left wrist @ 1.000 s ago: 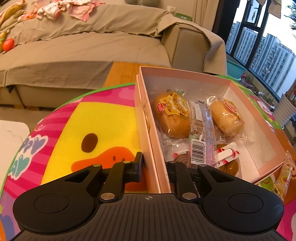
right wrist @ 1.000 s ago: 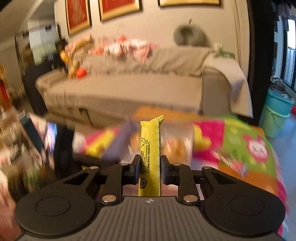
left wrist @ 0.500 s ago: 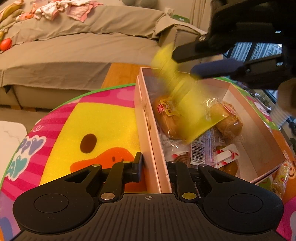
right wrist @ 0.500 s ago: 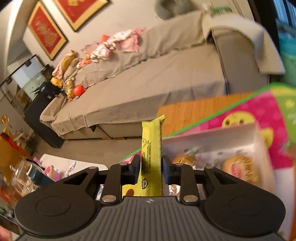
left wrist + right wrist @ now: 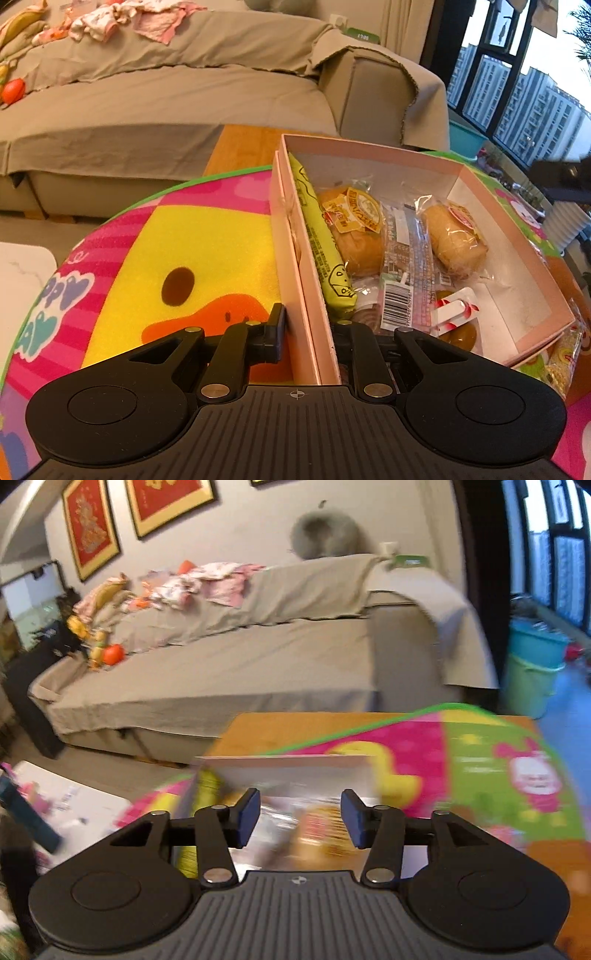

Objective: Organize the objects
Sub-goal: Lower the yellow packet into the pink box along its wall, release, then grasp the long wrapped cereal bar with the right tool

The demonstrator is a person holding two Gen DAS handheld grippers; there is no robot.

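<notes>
A pink cardboard box (image 5: 517, 206) sits on a colourful play mat (image 5: 207, 251). My left gripper (image 5: 308, 332) is shut on the box's near left wall. Inside the box, a long yellow snack packet (image 5: 321, 251) lies along the left wall, beside two wrapped buns (image 5: 354, 229) and other wrapped snacks. My right gripper (image 5: 299, 819) is open and empty above the box (image 5: 288, 764); that view is blurred, with the yellow packet (image 5: 207, 786) at the box's left.
A beige sofa (image 5: 177, 96) with clothes and toys stands behind the mat. A wrapped snack (image 5: 561, 358) lies on the mat right of the box. A teal bucket (image 5: 532, 664) stands at the right. A white tabletop (image 5: 18, 273) is at the left.
My right gripper carried the yellow packet over the box, opened and let it go. The packet now lies in the box along its left wall. My left gripper kept its hold on the box.
</notes>
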